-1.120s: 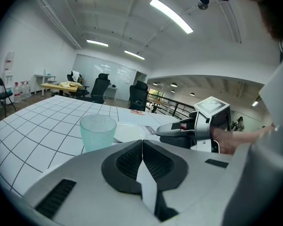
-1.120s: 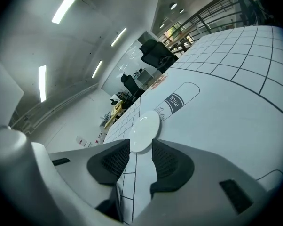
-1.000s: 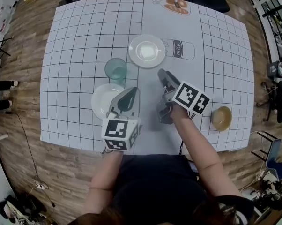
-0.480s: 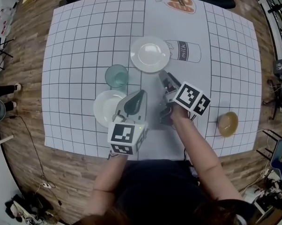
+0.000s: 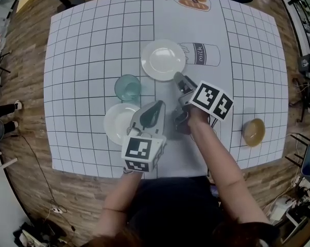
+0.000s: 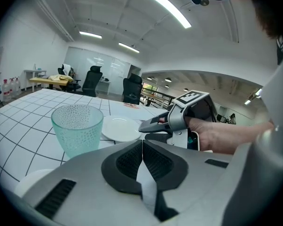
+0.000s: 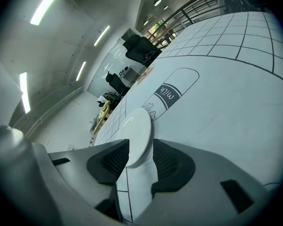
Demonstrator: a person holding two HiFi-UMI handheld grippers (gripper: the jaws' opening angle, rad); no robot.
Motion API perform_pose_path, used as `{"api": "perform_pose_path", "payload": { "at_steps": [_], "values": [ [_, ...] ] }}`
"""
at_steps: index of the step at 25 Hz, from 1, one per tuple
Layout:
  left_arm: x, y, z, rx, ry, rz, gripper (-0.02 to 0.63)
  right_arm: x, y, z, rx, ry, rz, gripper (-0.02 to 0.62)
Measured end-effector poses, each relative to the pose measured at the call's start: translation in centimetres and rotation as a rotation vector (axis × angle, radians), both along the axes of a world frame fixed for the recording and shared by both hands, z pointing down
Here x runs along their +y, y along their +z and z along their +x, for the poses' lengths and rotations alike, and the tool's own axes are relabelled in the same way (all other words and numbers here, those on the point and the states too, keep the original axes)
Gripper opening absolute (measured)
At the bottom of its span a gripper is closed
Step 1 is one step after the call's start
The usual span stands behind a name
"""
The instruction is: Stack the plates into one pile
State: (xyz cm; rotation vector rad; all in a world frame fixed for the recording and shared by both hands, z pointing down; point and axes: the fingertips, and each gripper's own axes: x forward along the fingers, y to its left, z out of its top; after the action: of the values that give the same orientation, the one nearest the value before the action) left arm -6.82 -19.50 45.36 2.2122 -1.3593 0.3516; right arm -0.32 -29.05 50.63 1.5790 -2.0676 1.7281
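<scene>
Two white plates lie apart on the gridded mat. The far plate (image 5: 163, 59) sits by the printed milk bottle, and the near plate (image 5: 119, 122) lies at the left. My right gripper (image 5: 178, 78) is open at the far plate's near right rim. In the right gripper view that plate (image 7: 137, 131) shows in the gap between the jaws, and the right gripper (image 7: 140, 150) has no pad pressing on it. My left gripper (image 5: 155, 108) is shut and empty, just right of the near plate. In the left gripper view the left gripper (image 6: 142, 147) has its pads together.
A green glass (image 5: 127, 87) stands between the two plates, close ahead of the left gripper. A tan bowl (image 5: 253, 131) sits near the mat's right edge. A bread print (image 5: 193, 1) marks the far edge. Wooden floor surrounds the mat (image 5: 83, 45).
The left gripper has shifted a little to the right, away from the near plate. The right gripper has edged closer to the far plate's rim. Plates, glass and bowl have not moved.
</scene>
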Motion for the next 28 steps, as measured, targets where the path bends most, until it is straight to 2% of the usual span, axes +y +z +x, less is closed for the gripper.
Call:
{"api": "perform_pose_path", "payload": {
  "at_steps": [8, 15, 23, 28],
  "values": [
    [-0.6, 0.1, -0.3, 0.030, 0.008, 0.007, 0.028, -1.2, 0.9, -0.4, 0.028, 0.009, -0.064, 0.161],
    [-0.7, -0.1, 0.2, 0.076, 0.028, 0.008, 0.028, -2.3, 1.1, -0.8, 0.027, 0.018, -0.067, 0.142],
    [-0.9, 0.6, -0.4, 0.075, 0.014, -0.005, 0.028, -2.3, 2.0, 0.0, 0.088, 0.046, -0.094, 0.064],
    [-1.0, 0.2, -0.6, 0.073, 0.008, 0.000, 0.028, -2.6, 1.7, 0.1, 0.033, 0.058, -0.073, 0.052]
  ]
}}
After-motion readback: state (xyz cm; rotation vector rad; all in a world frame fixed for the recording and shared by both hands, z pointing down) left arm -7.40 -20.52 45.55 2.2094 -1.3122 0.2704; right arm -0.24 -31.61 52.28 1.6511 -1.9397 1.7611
